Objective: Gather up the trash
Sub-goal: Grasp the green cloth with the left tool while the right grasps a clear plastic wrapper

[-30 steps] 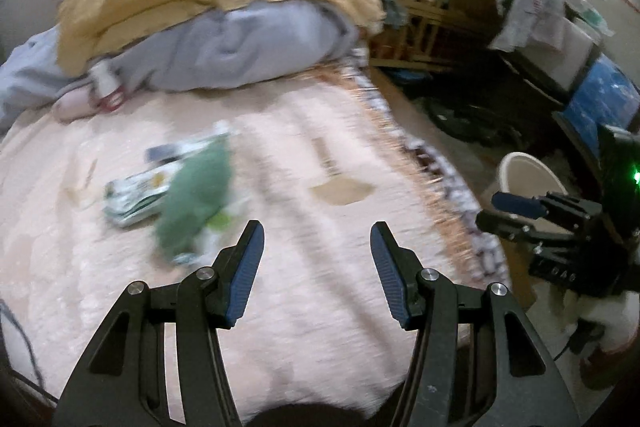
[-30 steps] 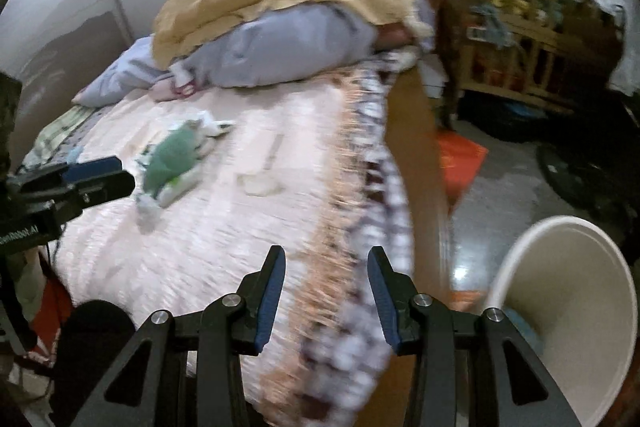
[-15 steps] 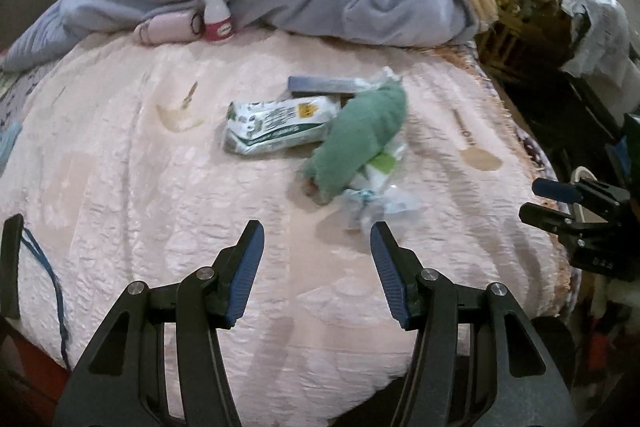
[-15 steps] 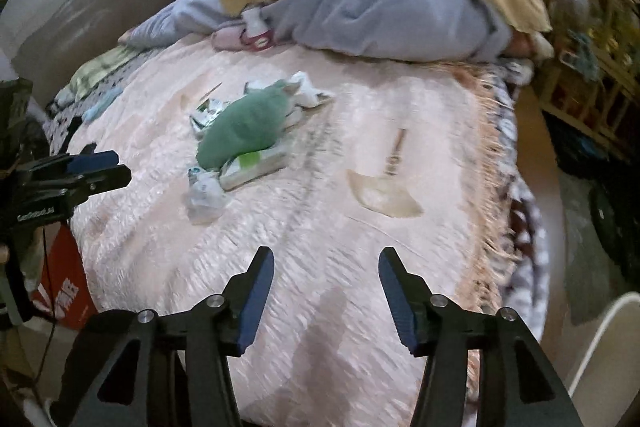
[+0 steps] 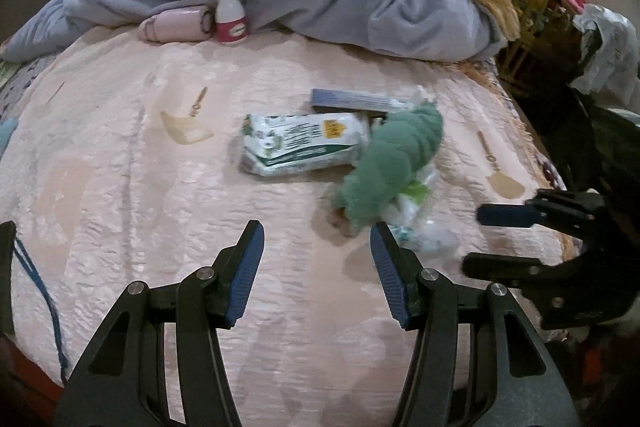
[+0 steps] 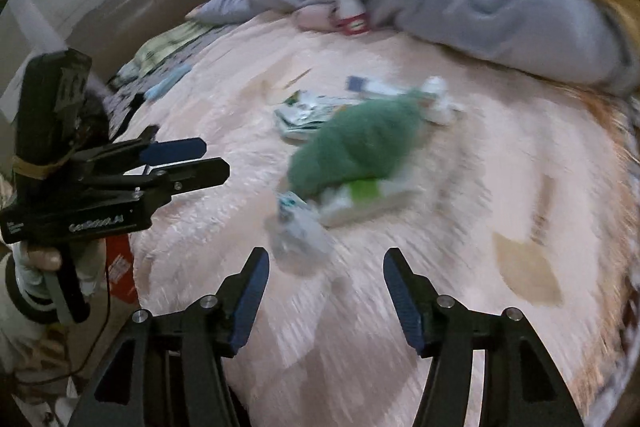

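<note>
Trash sits mid-bed on the pink bedspread [image 5: 120,187]: a white packet [image 5: 304,143] lies lengthwise left to right, and a green cloth bundle [image 5: 392,163] angles from lower left to upper right over a crumpled wrapper [image 5: 428,235]. Left gripper [image 5: 316,267] is open and empty. Right gripper [image 6: 324,291] is opening, empty. Right wrist view is blurred; only it shows the gloved hand [image 6: 44,267].

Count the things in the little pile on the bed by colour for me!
Green: 1, rolled green cloth
White with green print: 2, wipes packet and flat pack under the cloth
Blue: 1, flat box
Clear: 1, crumpled wrapper
Total: 5
</note>
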A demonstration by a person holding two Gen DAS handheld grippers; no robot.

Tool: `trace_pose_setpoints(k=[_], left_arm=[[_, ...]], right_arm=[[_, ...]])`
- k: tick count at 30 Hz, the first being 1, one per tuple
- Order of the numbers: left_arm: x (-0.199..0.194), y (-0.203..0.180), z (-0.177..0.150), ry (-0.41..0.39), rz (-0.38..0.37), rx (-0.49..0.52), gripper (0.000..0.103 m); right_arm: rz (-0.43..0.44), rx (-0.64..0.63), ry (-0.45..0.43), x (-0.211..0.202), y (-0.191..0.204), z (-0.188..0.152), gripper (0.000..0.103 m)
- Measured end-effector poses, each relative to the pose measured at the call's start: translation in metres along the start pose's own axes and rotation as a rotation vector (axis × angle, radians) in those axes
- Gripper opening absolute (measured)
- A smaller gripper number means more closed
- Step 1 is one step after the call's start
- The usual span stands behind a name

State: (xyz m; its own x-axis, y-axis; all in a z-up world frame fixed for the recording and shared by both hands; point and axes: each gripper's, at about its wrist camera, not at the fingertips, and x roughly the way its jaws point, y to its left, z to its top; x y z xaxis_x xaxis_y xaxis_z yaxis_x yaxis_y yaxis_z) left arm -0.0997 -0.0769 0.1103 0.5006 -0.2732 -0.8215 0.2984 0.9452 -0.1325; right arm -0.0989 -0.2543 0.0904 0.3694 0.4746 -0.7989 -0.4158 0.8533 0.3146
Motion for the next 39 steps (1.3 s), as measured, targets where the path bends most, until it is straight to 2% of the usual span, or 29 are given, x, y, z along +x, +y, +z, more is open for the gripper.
trace_pose_setpoints(k=[3,4,6,10,14,16,18,20,22,24,27,30,32,33,34,36,39], left_arm=[[0.004,0.006,0.002,0.006,-0.009,-0.021,0.054],[0.005,0.007,0.003,0.008,-0.018,-0.026,0.054],[0.009,0.007,0.008,0.009,-0.038,-0.030,0.054],[0.019,-0.009,0.023,-0.018,-0.085,-0.001,0.058],[0.031,-0.035,0.037,-0.059,-0.116,0.063,0.062],[0.044,-0.055,0.043,-0.062,-0.099,0.131,0.062],[0.061,-0.074,0.047,-0.041,-0.051,0.206,0.062],[0.072,-0.085,0.048,-0.028,-0.021,0.245,0.062],[0.084,-0.090,0.049,0.010,-0.028,0.250,0.050],[0.082,-0.089,0.046,0.012,-0.040,0.226,0.039],[0.069,-0.083,0.043,0.020,-0.084,0.183,0.032],[0.051,-0.081,0.038,0.011,-0.084,0.175,0.028],[0.039,-0.078,0.036,0.006,-0.095,0.162,0.028],[0.031,-0.075,0.034,0.002,-0.103,0.152,0.028],[0.025,-0.074,0.033,-0.002,-0.107,0.146,0.028],[0.013,-0.069,0.029,-0.012,-0.124,0.136,0.028],[0.002,-0.063,0.027,-0.014,-0.139,0.124,0.028]], right_arm=[[0.047,-0.027,0.040,0.029,0.002,0.011,0.055],[0.049,-0.032,0.053,0.036,0.002,0.012,0.041],[0.032,-0.044,0.092,0.049,0.002,0.009,0.023],[0.044,-0.010,0.037,0.026,-0.008,-0.007,0.016],[0.012,0.053,-0.028,-0.016,-0.028,-0.026,0.016],[-0.003,0.081,-0.048,-0.034,-0.036,-0.036,0.016],[-0.027,0.102,-0.066,-0.049,-0.041,-0.047,0.016],[-0.041,0.122,-0.085,-0.064,-0.045,-0.059,0.016],[-0.058,0.137,-0.102,-0.075,-0.048,-0.066,0.016],[-0.072,0.153,-0.120,-0.084,-0.051,-0.073,0.016],[-0.063,0.190,-0.148,-0.094,-0.056,-0.078,0.016],[-0.069,0.173,-0.142,-0.092,-0.053,-0.072,0.016],[-0.066,0.140,-0.131,-0.083,-0.045,-0.065,0.029],[-0.073,0.126,-0.132,-0.079,-0.041,-0.063,0.046],[-0.066,0.108,-0.121,-0.071,-0.036,-0.058,0.051],[-0.057,0.061,-0.084,-0.053,-0.027,-0.046,0.051],[-0.105,-0.005,-0.046,-0.026,-0.020,-0.034,0.051]])
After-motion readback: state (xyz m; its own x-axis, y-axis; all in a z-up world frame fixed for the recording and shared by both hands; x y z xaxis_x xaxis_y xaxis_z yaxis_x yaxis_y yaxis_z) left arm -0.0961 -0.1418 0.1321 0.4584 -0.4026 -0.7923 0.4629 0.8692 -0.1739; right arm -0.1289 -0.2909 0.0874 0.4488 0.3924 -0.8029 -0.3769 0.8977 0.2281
